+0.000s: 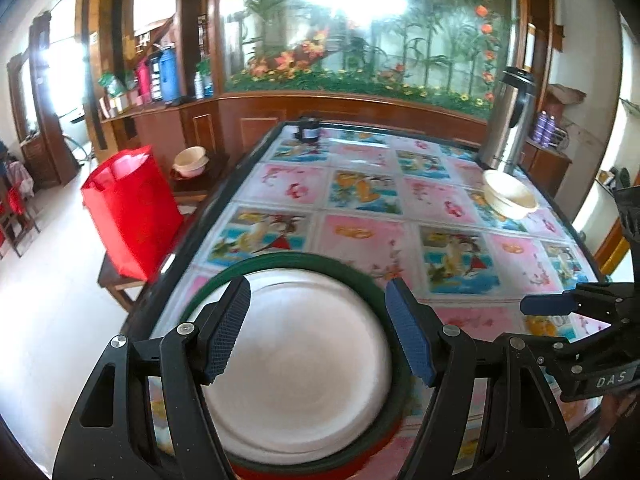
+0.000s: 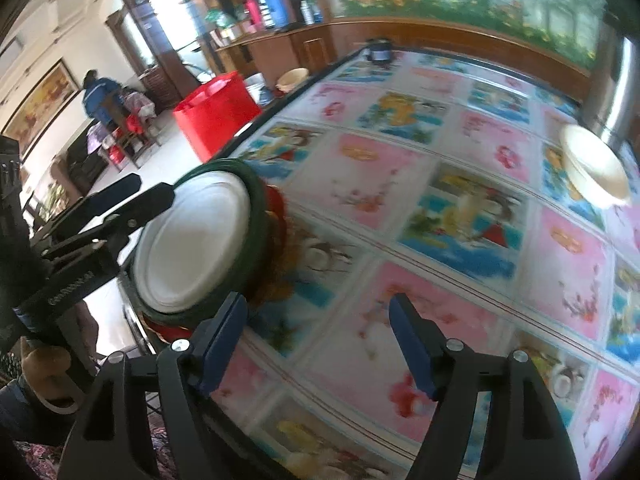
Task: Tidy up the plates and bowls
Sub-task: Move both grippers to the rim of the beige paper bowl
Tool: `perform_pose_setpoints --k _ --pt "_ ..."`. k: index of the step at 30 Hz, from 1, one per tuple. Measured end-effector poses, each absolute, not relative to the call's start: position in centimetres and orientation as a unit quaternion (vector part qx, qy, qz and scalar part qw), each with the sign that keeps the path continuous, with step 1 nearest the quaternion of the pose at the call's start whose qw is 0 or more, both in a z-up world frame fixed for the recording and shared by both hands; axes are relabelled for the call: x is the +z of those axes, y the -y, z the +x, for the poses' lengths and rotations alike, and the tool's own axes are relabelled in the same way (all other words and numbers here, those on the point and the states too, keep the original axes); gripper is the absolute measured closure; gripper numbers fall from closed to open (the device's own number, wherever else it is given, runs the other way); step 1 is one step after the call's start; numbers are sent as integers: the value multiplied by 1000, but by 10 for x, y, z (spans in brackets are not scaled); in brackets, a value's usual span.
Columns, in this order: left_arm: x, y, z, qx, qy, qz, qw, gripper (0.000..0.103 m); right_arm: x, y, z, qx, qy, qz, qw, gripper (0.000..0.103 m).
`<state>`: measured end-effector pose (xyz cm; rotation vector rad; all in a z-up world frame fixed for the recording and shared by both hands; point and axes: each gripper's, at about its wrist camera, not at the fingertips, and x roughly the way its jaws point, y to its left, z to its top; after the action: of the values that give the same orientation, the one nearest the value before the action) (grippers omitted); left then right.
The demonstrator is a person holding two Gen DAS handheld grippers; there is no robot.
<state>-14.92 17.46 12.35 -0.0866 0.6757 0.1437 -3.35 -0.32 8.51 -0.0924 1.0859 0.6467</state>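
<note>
A white plate with a green rim (image 1: 304, 364) lies on top of a red dish (image 1: 312, 472) at the near left corner of the table. It also shows in the right wrist view (image 2: 196, 240). My left gripper (image 1: 318, 328) is open and empty, just above this plate. My right gripper (image 2: 318, 340) is open and empty over the bare tablecloth, to the right of the stack; it shows in the left wrist view (image 1: 548, 304). A cream bowl (image 1: 508, 196) stands at the far right of the table, also in the right wrist view (image 2: 592, 168).
The table (image 1: 360, 216) has a pink and blue picture cloth. A steel thermos (image 1: 508, 120) stands behind the cream bowl. A small dark jar (image 1: 308, 130) is at the far edge. A red bag (image 1: 132, 208) and another bowl (image 1: 190, 160) sit on benches left of the table.
</note>
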Motion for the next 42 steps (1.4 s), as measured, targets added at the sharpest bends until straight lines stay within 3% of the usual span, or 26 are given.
perform_pose_setpoints --k 24,42 --pt "109 -39 -28 -21 -390 -26 920 32 86 189 35 152 -526 26 836 23" --pt "104 30 114 -36 -436 -41 898 32 90 255 141 92 -531 45 841 23"
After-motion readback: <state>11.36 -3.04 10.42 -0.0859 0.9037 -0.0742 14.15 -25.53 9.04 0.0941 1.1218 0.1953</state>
